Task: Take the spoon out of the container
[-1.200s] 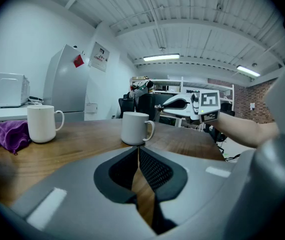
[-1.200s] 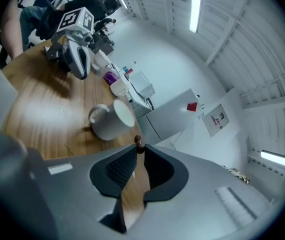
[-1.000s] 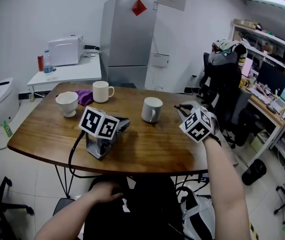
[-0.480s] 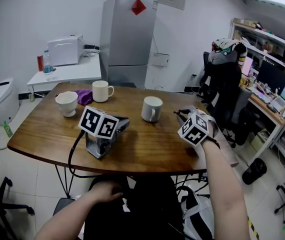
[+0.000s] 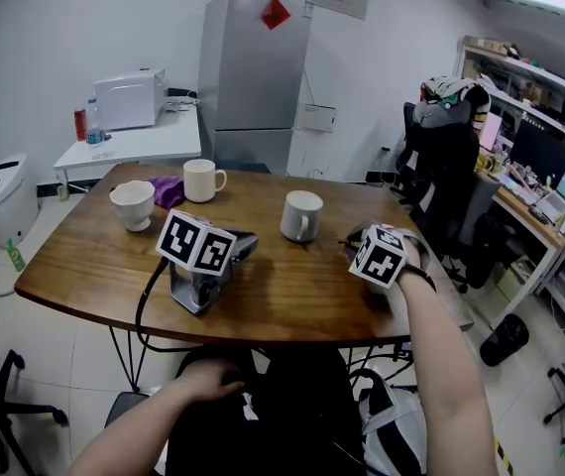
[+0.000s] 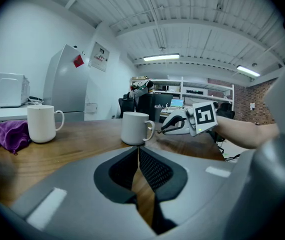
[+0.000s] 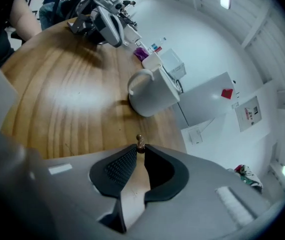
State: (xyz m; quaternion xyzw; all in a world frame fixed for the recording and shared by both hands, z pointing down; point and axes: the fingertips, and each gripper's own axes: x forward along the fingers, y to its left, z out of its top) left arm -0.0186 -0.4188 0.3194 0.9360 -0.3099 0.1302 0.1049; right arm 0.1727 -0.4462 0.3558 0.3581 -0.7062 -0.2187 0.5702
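— Three white cups stand on the wooden bench point(image 5: 292, 300): a bowl-shaped cup point(image 5: 132, 205) and a mug point(image 5: 201, 180) at the far left with a purple cloth point(image 5: 169, 192) between them, and a second mug point(image 5: 301, 216) near the middle. What is round it?

— Pale floor, a grey fridge point(image 5: 253, 77) behind, and a side table point(image 5: 134, 139) with a white appliance to its left. A black chair point(image 5: 441, 157) and cluttered shelves point(image 5: 520, 87) are to the right.

— And the spoon?

— Out of the cups, over the bench just right of the second mug. Only the spoon point(image 7: 139, 143)'s small brown end shows, pinched at the tips of the right gripper point(image 7: 139, 153). Those fingers point(image 7: 117, 168) are easing apart, with that end pressed between them.

— The other side?

— The left gripper point(image 6: 138, 153) lies on the bench, well left of the spoon. Its fingers point(image 6: 155, 170) are clenched together with nothing between them.
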